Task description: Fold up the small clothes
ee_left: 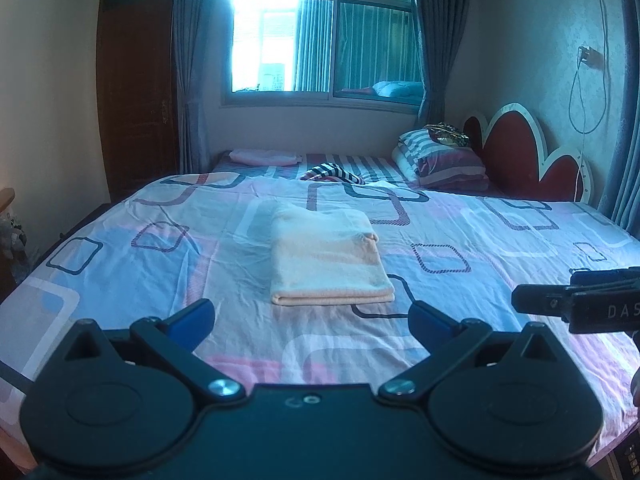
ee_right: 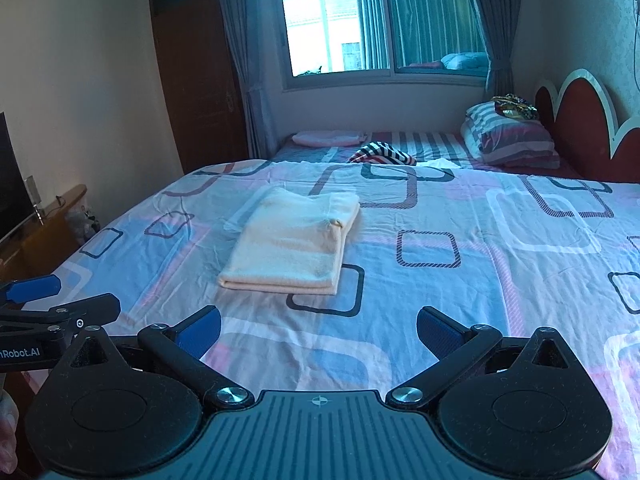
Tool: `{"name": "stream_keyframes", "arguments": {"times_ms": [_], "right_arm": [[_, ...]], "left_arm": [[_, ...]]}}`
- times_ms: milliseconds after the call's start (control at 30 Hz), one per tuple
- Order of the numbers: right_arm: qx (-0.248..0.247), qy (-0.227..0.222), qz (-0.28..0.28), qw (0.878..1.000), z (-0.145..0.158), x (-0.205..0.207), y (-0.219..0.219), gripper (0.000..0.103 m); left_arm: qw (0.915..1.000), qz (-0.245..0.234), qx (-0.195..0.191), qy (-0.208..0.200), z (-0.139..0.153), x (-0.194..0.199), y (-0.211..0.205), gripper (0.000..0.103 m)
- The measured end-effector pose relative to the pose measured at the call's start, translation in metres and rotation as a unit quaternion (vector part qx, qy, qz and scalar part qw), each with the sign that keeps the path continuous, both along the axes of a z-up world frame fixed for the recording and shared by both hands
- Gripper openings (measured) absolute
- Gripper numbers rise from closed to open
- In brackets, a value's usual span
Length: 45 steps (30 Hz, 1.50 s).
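Observation:
A cream cloth lies folded into a neat rectangle on the patterned bedsheet; it also shows in the right wrist view. My left gripper is open and empty, a short way in front of the cloth's near edge. My right gripper is open and empty, nearer than the cloth and to its right. The right gripper's side shows at the right edge of the left wrist view. The left gripper's tip shows at the left edge of the right wrist view.
Striped pillows and a red headboard stand at the far right. A striped garment and a pink folded cloth lie at the bed's far end. A wooden door is at the left, a window behind.

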State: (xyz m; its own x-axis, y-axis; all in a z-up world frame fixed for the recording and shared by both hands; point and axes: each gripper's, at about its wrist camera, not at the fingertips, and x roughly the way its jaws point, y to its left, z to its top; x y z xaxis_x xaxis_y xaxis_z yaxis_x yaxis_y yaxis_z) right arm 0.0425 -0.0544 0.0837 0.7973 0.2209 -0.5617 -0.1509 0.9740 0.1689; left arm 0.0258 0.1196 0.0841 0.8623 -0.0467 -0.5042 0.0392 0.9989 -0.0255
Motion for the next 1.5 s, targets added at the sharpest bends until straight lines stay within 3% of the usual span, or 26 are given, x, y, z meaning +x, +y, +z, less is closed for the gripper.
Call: {"name": "stream_keyframes", "arguments": {"times_ms": [1500], "right_arm": [[-0.004,-0.006,0.008,1.0,0.0049,0.0052,-0.0021,0.103]], "left_arm": [[1.0,-0.002,0.003,-0.006,0.0061,0.0064,0.0013,0.102]]}}
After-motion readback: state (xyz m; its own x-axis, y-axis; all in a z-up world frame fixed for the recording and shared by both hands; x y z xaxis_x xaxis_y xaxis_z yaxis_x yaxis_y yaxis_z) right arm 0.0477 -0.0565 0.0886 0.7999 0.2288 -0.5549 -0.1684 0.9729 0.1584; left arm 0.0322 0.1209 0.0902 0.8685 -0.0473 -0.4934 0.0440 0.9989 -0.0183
